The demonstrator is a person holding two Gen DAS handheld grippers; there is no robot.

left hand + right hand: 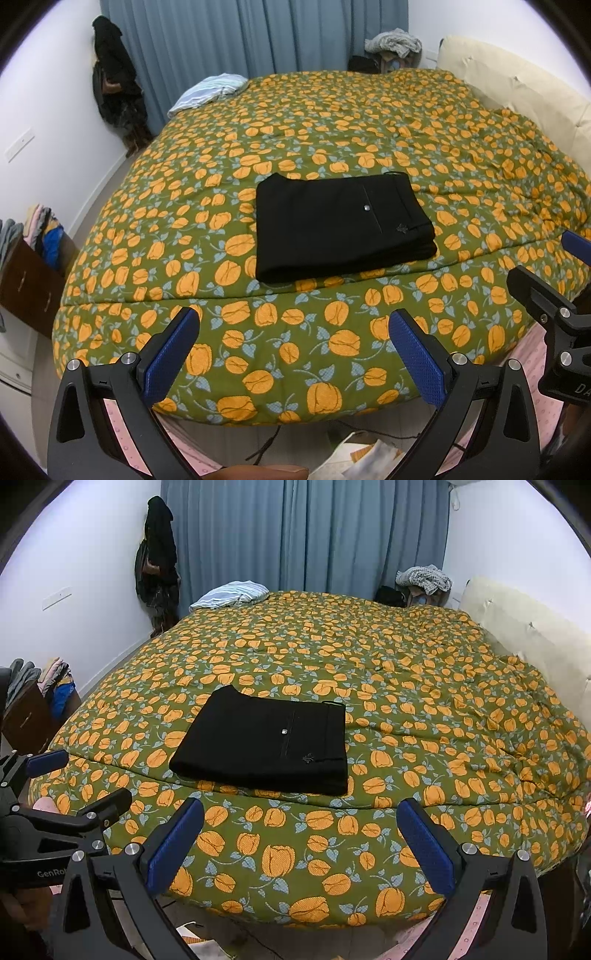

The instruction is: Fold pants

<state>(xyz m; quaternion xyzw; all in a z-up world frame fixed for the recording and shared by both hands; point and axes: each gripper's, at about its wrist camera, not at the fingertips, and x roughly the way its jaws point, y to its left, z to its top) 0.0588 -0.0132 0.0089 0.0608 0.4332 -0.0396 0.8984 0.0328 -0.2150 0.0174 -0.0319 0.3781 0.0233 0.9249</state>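
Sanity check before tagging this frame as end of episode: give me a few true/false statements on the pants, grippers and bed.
1. The black pants lie folded into a compact rectangle on the floral quilt. True.
2. The left gripper is clamped on the pants. False: it is open, clear of them.
3. The right gripper is open and holds nothing. True.
4. The pants hang off the bed edge. False: they lie wholly on the quilt.

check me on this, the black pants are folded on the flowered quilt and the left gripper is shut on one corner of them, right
Not quite. The black pants do lie folded on the flowered quilt, but the left gripper is open and holds nothing; it hangs short of the pants, over the quilt's near edge. The left wrist view shows the gap plainly.
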